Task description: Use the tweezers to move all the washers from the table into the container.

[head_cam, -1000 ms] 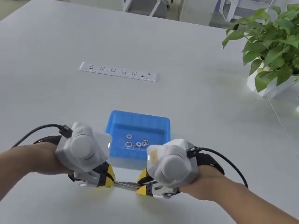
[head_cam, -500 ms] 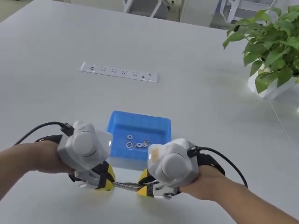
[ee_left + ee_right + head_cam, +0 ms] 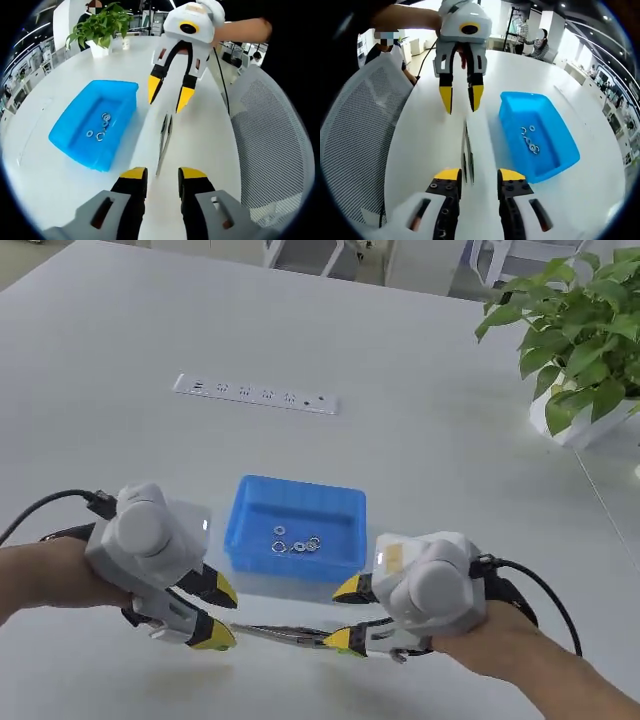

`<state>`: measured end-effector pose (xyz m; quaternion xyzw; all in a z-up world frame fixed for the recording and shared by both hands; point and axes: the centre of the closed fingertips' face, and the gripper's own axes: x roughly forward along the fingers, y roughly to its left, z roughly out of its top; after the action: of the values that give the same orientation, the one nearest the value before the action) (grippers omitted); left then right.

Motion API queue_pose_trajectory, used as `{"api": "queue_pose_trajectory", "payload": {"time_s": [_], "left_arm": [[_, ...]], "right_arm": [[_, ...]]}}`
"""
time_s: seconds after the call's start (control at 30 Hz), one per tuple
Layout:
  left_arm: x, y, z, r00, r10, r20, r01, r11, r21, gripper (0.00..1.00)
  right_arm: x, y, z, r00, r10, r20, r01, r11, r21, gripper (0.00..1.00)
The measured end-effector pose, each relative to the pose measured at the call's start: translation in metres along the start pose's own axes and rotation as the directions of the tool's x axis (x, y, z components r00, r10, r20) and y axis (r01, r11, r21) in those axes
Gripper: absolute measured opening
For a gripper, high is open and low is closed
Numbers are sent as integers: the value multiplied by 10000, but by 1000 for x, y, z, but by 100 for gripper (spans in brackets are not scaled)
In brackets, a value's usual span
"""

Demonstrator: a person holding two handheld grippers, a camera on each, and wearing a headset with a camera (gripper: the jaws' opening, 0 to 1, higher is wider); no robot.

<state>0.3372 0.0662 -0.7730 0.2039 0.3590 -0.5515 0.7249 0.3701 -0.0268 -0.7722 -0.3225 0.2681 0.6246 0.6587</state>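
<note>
A blue container point(image 3: 297, 502) stands on the white table and holds several small metal washers point(image 3: 295, 544). In front of it the metal tweezers point(image 3: 280, 635) lie flat on the table, touched by nothing. My left gripper point(image 3: 218, 614) is at their left end and my right gripper point(image 3: 343, 615) at their right end, both open and facing each other. In the left gripper view the tweezers point(image 3: 164, 137) run from my own jaws point(image 3: 162, 175) toward the right gripper point(image 3: 170, 97), with the container point(image 3: 75, 140) to the left. The right gripper view has the tweezers point(image 3: 466, 150), the left gripper point(image 3: 460, 102) and the washers point(image 3: 530, 140).
A white power strip point(image 3: 255, 395) lies farther back on the table. A potted plant point(image 3: 580, 330) stands at the far right. A grey mesh chair point(image 3: 270, 150) is just off the table's near edge.
Both grippers have drawn apart sideways, and their yellow-tipped jaws now stand open. The tweezers, earlier bridged between the close-set grippers, lie free on the table.
</note>
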Motion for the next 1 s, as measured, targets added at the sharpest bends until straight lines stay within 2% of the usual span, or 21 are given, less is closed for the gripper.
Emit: {"api": "queue_pose_trajectory", "payload": {"time_s": [0.13, 0.23, 0.3, 0.4, 0.5, 0.63, 0.77, 0.87, 1.0], "left_arm": [[-14, 3, 7, 9981, 360, 505, -344, 9989, -307, 32], [-26, 6, 16, 9916, 795, 1025, -718, 9945, -764, 38], [-30, 8, 19, 9871, 1016, 1234, -913, 9921, -865, 43], [-37, 9, 27, 9742, 1452, 1726, -1302, 9869, -952, 53], [-41, 9, 34, 9590, 1711, 2261, -1491, 9826, -1111, 65], [-43, 6, 36, 9495, 1831, 2549, -1549, 9798, -1266, 75], [-46, 3, 44, 9342, 1945, 2990, -1553, 9764, -1499, 84], [-47, 2, 46, 9321, 1949, 3053, -1551, 9764, -1500, 88], [-50, 6, 47, 9272, 2091, 3107, -1672, 9735, -1562, 97]], "right_arm": [[-16, -8, 0, 9972, -526, 526, 481, 9954, 824, 34], [-28, -17, -4, 9911, -1097, 759, 997, 9871, 1257, 41], [-34, -20, -6, 9867, -1361, 894, 1216, 9810, 1514, 46], [-43, -23, -10, 9795, -1671, 1122, 1437, 9708, 1919, 55], [-49, -27, -12, 9710, -1980, 1338, 1649, 9604, 2245, 63], [-55, -29, -14, 9633, -2217, 1511, 1785, 9501, 2557, 72], [-61, -29, -11, 9541, -2402, 1789, 1860, 9433, 2750, 81], [-62, -30, -11, 9482, -2527, 1927, 1924, 9391, 2848, 88], [-62, -29, -12, 9467, -2535, 1986, 1898, 9375, 2917, 97]]}}
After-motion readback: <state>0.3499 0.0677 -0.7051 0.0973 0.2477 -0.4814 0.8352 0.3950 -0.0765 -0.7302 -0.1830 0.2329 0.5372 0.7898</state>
